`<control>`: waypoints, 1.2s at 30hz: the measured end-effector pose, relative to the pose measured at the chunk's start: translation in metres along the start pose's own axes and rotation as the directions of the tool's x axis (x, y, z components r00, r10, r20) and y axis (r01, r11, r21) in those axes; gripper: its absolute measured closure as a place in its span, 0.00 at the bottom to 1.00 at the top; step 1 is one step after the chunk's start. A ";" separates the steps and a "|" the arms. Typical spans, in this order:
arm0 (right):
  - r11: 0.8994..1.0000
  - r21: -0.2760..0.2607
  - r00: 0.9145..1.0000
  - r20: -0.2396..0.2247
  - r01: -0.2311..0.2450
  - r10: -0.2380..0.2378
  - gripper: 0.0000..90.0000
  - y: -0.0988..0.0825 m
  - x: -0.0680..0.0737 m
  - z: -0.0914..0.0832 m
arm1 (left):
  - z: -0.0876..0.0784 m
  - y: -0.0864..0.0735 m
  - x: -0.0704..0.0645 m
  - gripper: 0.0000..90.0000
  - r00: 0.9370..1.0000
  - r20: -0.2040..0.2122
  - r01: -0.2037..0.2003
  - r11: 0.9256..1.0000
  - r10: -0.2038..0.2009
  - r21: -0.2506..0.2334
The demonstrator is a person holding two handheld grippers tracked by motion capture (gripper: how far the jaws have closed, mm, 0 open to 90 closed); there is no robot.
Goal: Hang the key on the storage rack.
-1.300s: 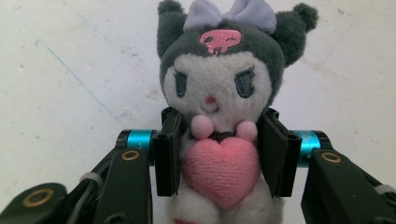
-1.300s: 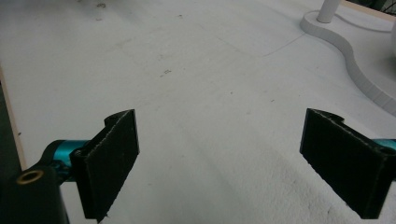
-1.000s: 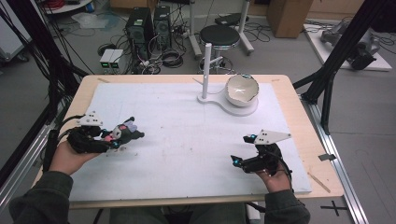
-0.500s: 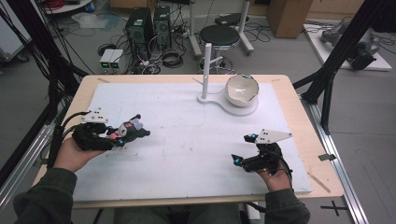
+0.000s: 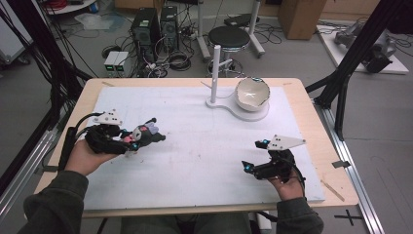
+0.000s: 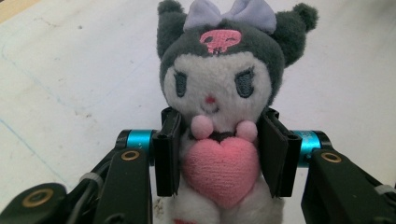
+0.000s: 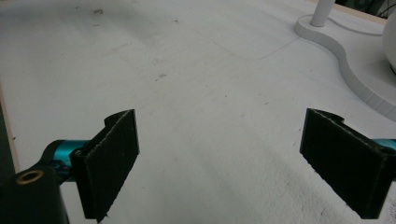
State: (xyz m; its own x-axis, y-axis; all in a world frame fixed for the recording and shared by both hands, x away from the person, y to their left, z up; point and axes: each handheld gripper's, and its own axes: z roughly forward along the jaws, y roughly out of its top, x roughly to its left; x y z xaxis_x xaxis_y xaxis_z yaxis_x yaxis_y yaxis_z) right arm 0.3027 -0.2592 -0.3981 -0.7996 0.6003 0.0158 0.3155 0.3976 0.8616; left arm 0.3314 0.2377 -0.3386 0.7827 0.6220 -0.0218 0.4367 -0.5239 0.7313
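Already the plush doll (image 6: 219, 116) is clamped at its waist between the pads of the left gripper (image 5: 146, 137), held just above the white mat (image 5: 195, 146) at about nine o'clock. The pick-up can thus be judged done; a carry and a set-down seem left. At about five o'clock the right gripper (image 5: 249, 157) is held low with its jaws spread wide and nothing between them. Farther off, toward one o'clock, a white bowl (image 5: 252, 92) rests on a white stand (image 5: 229, 103), likely the destination, well apart from the doll.
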 end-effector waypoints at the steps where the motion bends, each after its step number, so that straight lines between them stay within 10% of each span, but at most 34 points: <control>1: 1.000 -0.002 1.000 0.003 -0.003 0.003 0.12 0.000 0.000 0.000 | 0.000 0.002 0.000 0.61 1.000 0.002 -0.002 1.000 0.002 -0.003; 15: 1.000 -0.012 1.000 0.007 -0.001 0.001 0.12 0.001 0.000 -0.002 | 0.004 0.009 -0.006 0.61 1.000 -0.021 0.000 0.995 -0.002 -0.098; 36: 1.000 -0.028 1.000 0.014 0.005 -0.005 0.12 0.002 0.000 -0.003 | 0.013 0.006 -0.016 0.61 0.994 -0.078 0.048 0.951 -0.075 -0.304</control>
State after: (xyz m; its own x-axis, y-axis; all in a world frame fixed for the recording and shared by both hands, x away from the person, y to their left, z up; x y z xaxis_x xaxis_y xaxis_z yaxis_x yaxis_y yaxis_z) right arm 0.3020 -0.2608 -0.3950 -0.7940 0.6079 0.0048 0.2972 0.3812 0.8754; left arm 0.3272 0.2166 -0.3430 0.7107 0.7031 -0.0236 0.3183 -0.2914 0.9021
